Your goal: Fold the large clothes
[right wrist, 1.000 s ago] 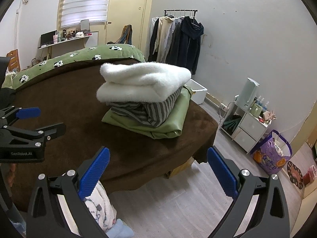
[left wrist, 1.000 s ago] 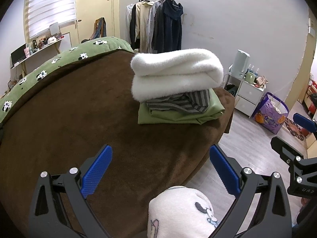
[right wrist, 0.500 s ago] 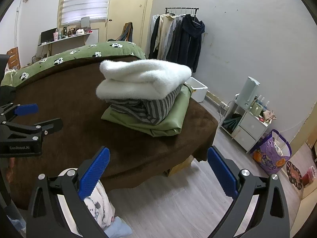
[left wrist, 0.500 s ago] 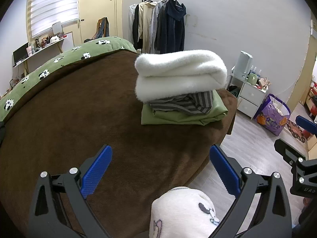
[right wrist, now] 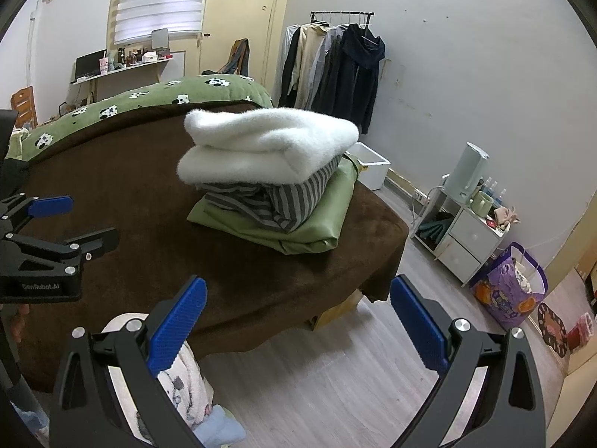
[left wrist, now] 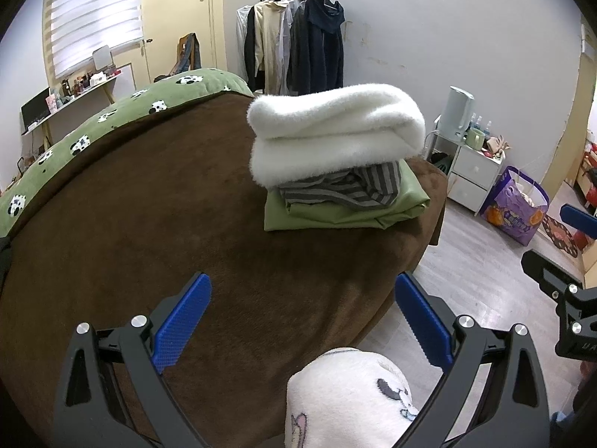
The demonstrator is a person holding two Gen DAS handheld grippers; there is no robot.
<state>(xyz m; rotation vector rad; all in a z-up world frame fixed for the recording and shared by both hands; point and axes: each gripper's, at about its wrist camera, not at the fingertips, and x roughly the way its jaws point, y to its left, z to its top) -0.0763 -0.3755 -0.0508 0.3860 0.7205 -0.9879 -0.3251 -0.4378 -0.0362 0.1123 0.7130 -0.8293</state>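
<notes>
A stack of folded clothes sits near the far right corner of the brown bed cover point(left wrist: 156, 224): a fluffy white garment point(left wrist: 335, 130) on top, a grey striped one point(left wrist: 347, 186) under it, a green one point(left wrist: 347, 212) at the bottom. The stack shows in the right wrist view too, with the white garment point(right wrist: 268, 145) on top. My left gripper point(left wrist: 302, 321) is open and empty, held above the bed's near edge. My right gripper point(right wrist: 298, 321) is open and empty, over the floor beside the bed. Both are well short of the stack.
A green panda-print blanket point(left wrist: 112, 119) lies along the bed's far side. A clothes rack point(left wrist: 298, 37) stands at the back wall. A white drawer unit point(right wrist: 466, 231) and purple bag point(right wrist: 511, 295) stand on the floor at right. The person's white-trousered knee point(left wrist: 347, 399) is below the left gripper.
Both grippers have drifted slightly, so the stack sits a little further right in the left view. Both stay open and empty. The clothes have not moved.
</notes>
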